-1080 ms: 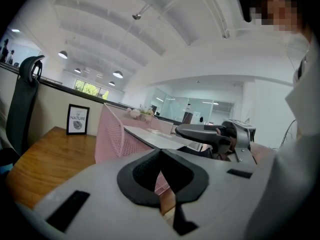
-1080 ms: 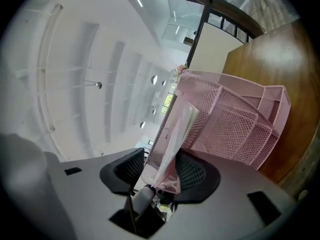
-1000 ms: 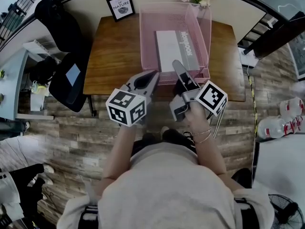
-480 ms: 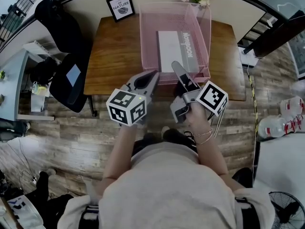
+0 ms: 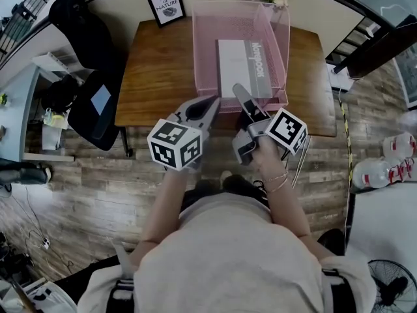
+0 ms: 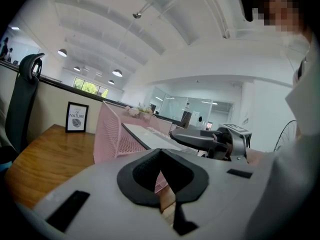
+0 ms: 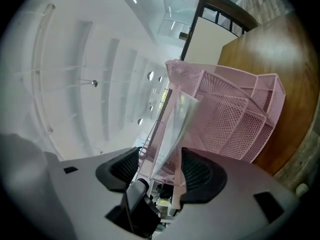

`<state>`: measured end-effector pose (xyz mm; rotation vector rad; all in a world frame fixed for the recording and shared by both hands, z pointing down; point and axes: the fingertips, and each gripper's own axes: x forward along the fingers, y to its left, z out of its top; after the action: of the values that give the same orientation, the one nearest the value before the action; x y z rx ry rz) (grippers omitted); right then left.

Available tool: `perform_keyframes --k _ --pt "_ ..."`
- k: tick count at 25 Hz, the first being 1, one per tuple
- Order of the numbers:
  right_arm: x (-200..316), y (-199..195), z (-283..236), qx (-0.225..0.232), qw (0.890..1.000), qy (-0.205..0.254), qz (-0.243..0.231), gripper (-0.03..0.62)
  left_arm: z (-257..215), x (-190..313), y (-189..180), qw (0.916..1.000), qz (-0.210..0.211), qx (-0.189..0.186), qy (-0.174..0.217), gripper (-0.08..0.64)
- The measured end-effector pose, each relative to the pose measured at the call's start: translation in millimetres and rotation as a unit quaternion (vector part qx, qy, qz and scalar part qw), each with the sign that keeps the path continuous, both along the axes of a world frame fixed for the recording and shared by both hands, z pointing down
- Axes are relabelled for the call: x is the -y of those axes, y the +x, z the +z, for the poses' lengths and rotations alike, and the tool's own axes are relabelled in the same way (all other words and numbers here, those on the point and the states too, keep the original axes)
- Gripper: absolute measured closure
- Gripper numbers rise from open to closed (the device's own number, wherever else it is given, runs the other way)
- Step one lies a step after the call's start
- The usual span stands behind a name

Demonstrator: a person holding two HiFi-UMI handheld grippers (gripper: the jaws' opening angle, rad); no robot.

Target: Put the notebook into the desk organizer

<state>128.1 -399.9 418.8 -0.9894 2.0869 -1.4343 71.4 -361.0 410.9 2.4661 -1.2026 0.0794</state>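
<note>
"While both grippers hover at the table's (image 5: 156, 77) near edge, where is the notebook (image 5: 244, 67)?"
"Flat inside the pink desk organizer (image 5: 197, 44), just ahead of the right gripper (image 5: 242, 91), whose jaws stand apart, gripping nothing."
"And the left gripper (image 5: 210, 106)?"
"Clenched and empty, with the organizer's front corner just beyond its tips"

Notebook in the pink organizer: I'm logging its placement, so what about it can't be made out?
- Head view: the notebook near edge, covered by the right gripper.
- Right gripper view: whether the parted jaws touch it; the organizer mesh overlaps it.
- Left gripper view: its underside, behind the organizer wall.
</note>
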Motion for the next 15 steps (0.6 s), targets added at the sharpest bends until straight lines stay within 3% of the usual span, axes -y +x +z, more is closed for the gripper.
perform_keyframes --k 5,9,11,15 --pt "-12.3 -6.9 4.1 -0.022 1.000 0.005 -0.016 0.333 -0.2 -5.5 -0.6 0.9999 0.007 -0.008 -0.004 0.548" --pt "-28.3 -9.9 -6.6 -0.064 0.994 0.075 -0.042 0.298 0.1 -13.9 4.4 0.9996 0.017 0.021 0.007 0.548" --pt "-37.1 -10.6 -12.5 -0.097 0.987 0.113 -0.053 0.300 0.4 -18.4 9.1 0.9991 0.026 0.032 0.012 0.548" --pt "-50.3 -11.8 -25.7 -0.183 0.964 0.183 -0.064 0.334 -8.6 -24.5 14.2 0.9991 0.033 0.012 0.026 0.548"
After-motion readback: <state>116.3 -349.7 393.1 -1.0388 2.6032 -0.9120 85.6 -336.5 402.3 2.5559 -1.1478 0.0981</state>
